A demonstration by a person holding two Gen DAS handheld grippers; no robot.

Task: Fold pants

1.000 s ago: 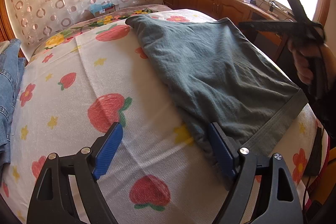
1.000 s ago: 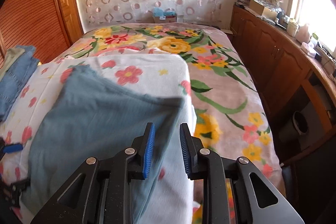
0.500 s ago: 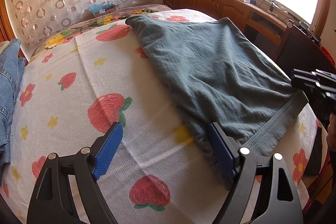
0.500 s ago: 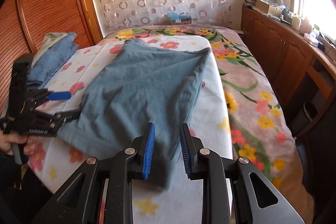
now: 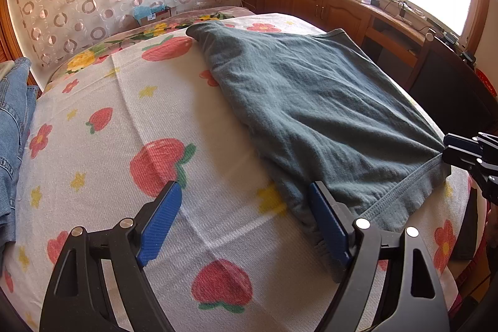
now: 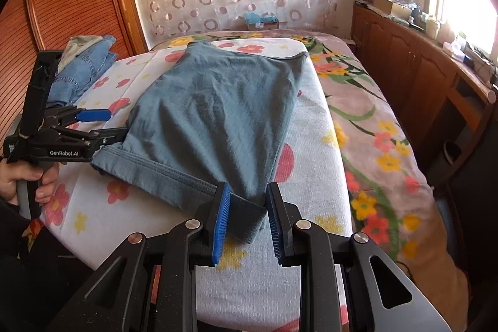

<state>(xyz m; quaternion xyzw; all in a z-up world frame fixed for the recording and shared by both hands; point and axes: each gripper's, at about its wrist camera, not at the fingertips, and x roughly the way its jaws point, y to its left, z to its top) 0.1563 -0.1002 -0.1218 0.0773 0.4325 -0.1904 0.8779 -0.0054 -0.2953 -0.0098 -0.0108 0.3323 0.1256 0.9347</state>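
Grey-blue pants (image 5: 311,108) lie flat on a white strawberry-print towel (image 5: 130,120) over the bed, waistband toward me. They also show in the right wrist view (image 6: 218,114). My left gripper (image 5: 246,220) is wide open at the waistband's left corner; its right finger (image 5: 326,226) touches the cloth edge. It also shows in the right wrist view (image 6: 102,126). My right gripper (image 6: 246,217) is open with the waistband's right corner (image 6: 249,217) lying between its fingers. It appears at the right edge of the left wrist view (image 5: 457,150).
A stack of blue jeans (image 6: 84,67) sits at the bed's left side, also in the left wrist view (image 5: 12,126). A floral blanket (image 6: 373,126) covers the bed's right part. Wooden cabinets (image 6: 414,67) with clutter run along the window wall.
My right gripper swung down from above the bed's far side to the waistband's right corner and opened slightly around it. My left gripper has stayed in place, open.
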